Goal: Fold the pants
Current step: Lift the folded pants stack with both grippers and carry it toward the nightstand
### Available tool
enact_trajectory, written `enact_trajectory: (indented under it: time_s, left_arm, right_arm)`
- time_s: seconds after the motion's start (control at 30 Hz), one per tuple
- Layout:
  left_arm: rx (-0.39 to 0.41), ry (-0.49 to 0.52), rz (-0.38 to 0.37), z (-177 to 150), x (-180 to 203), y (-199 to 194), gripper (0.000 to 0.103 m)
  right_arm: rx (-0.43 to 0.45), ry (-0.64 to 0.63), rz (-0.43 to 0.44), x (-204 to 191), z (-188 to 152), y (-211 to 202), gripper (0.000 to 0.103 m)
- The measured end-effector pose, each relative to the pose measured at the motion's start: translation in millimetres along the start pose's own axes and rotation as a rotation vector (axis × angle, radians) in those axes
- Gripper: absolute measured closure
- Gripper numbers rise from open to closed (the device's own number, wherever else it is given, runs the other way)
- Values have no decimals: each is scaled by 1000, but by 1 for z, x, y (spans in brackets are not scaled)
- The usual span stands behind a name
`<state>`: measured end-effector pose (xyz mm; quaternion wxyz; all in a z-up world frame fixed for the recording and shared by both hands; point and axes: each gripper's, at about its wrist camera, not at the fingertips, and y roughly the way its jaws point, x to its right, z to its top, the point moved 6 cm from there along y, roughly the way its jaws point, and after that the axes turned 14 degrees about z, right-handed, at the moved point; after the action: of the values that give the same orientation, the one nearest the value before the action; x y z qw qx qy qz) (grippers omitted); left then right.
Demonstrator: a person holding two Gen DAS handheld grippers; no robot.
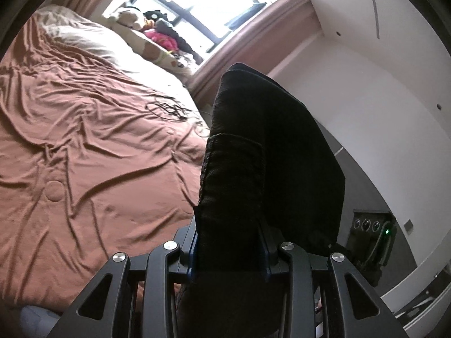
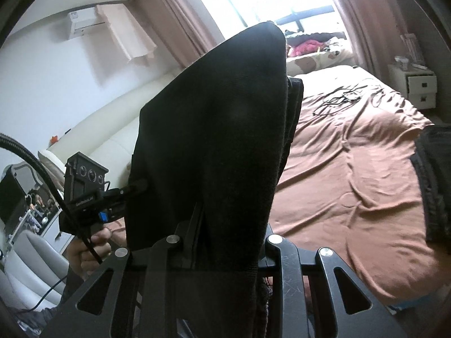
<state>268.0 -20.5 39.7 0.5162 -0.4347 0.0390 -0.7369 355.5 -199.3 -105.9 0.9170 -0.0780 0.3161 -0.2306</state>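
Black pants (image 1: 270, 146), thick ribbed fabric, bunched and held aloft above the bed; another dark fold lies at right.

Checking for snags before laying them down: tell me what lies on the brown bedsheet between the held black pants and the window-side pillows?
A tangle of black cables lies on the brown bedsheet there, clearest in the right wrist view.

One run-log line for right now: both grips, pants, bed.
left gripper: shut on black pants | right gripper: shut on black pants | pants: lifted above the bed | brown bedsheet: wrinkled, cables on it

one black pants (image 1: 267, 155), two hand-held grippers (image 1: 229, 248) (image 2: 231, 242), one bed (image 1: 84, 140)
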Motion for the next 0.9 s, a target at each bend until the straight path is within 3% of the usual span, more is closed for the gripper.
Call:
enact_trajectory:
  time_s: [0.47,0.9]
  left_arm:
    - [-49,94,-51,-7,88,54,68]
    - [-108,158,-125,-8,171,135,68]
  right_arm:
    - [55,-35,-57,25,13,-75,80]
    - [101,-34,-168,69,33,-146,80]
